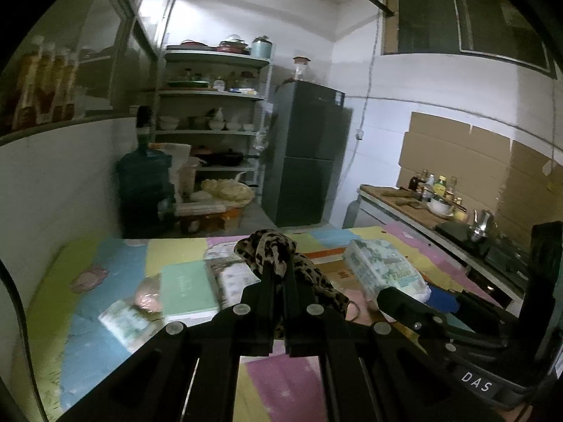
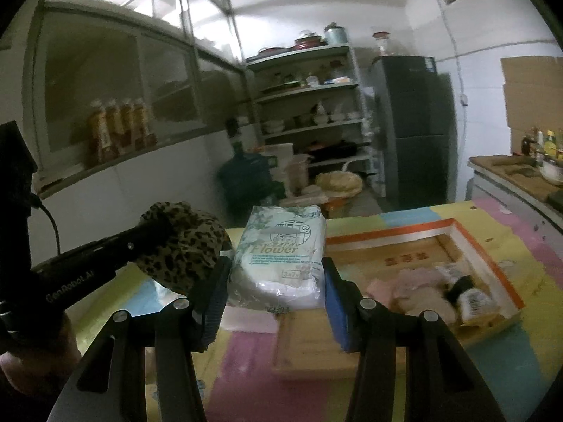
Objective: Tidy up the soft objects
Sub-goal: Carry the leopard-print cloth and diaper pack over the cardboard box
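1. Left wrist view: the left claw [image 1: 278,274] is clenched on a leopard-print cloth [image 1: 271,251]. The cloth bunches over the claw tips and hangs down on the right side, up in the air above the bench [image 1: 105,256]. The tissue pack [image 1: 383,267] is to its right, with the right claw [image 1: 397,297] under it.

2. Right wrist view: the right claw [image 2: 276,277] is grasping the tissue pack [image 2: 281,253] by its two sides. The pack stands tall between the blue pads. The open cardboard box [image 2: 482,246] lies low and to the right of this claw, so the right hand is nearer to it. The leopard-print cloth [image 2: 183,242] is on the far side, to the left. The box already has soft pink things and a small bottle [image 2: 468,295] in it.
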The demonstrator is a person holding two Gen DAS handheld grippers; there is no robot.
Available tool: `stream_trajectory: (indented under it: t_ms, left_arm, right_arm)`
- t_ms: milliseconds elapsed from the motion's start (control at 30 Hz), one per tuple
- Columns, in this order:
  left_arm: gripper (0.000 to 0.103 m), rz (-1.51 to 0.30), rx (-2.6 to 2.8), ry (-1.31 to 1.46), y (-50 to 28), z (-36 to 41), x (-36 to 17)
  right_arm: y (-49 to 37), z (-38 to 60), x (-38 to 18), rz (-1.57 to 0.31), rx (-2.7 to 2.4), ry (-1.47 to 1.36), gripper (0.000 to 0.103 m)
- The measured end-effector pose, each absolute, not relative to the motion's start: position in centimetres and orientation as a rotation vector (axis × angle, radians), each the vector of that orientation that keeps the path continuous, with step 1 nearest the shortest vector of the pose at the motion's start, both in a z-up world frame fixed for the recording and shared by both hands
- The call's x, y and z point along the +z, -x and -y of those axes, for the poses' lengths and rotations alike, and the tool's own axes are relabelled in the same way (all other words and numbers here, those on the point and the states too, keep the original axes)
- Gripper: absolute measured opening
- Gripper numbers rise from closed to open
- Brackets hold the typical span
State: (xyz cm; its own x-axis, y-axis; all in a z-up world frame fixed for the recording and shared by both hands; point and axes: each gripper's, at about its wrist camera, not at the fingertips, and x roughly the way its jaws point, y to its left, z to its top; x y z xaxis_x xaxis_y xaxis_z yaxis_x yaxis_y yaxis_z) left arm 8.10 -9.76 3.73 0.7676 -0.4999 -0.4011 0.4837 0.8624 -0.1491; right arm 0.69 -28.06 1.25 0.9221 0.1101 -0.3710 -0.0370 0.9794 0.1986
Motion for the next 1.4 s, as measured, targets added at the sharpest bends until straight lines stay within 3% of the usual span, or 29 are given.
stream_trajectory:
  t_ms: [867, 1400]
  left_arm:
    - [0.003, -0.537, -0.671, -0.016, -14.0, 24.6, 3.0]
    - [0.003, -0.726, -0.664, -0.001, -20.0, 30.4, -1.7]
  right_arm:
    - [-2.6, 41.4, 0.8, -0.413, -0.142, -0.102, 0.052]
    - [-10.2, 46.7, -2.5, -0.598, -0.035, -0.119, 0.051]
